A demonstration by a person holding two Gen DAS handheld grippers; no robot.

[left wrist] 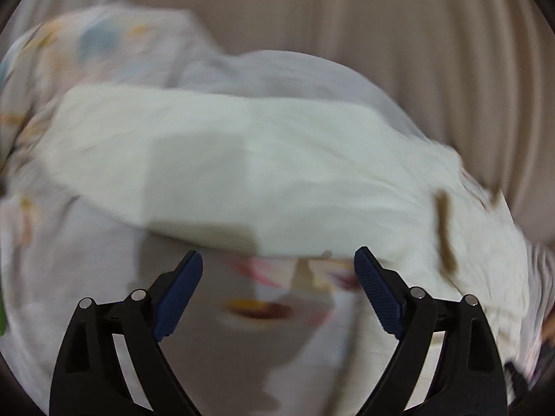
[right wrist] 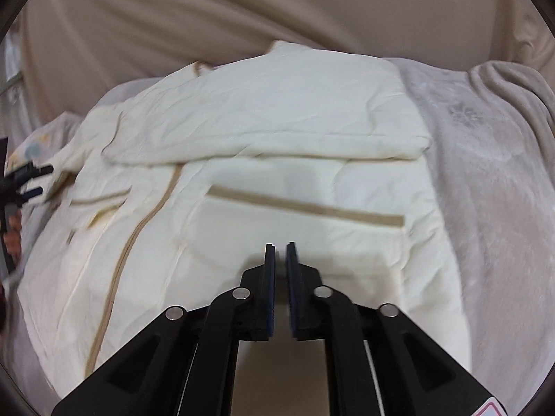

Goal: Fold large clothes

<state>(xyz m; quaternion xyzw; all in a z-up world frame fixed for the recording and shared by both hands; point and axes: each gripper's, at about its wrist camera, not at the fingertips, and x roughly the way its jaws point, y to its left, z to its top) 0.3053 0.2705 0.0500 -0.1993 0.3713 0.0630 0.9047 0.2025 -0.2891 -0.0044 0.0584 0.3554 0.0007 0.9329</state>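
A cream jacket [right wrist: 263,180] with tan zipper and pocket trim lies spread on the bed, one sleeve folded across its upper part. My right gripper [right wrist: 280,248] hovers over the jacket's lower front, jaws nearly together with a thin gap and nothing between them. My left gripper [left wrist: 278,260] is wide open and empty, just short of the jacket's near edge [left wrist: 242,173], over the printed sheet. The left gripper also shows in the right wrist view [right wrist: 33,182] at the jacket's far left side. The left wrist view is blurred.
A pale bedsheet with a colourful print [left wrist: 256,308] lies under the jacket. A grey fleece blanket [right wrist: 485,180] covers the bed to the right. Beige curtains [right wrist: 208,10] hang behind the bed. A dark object [right wrist: 10,242] sits at the left edge.
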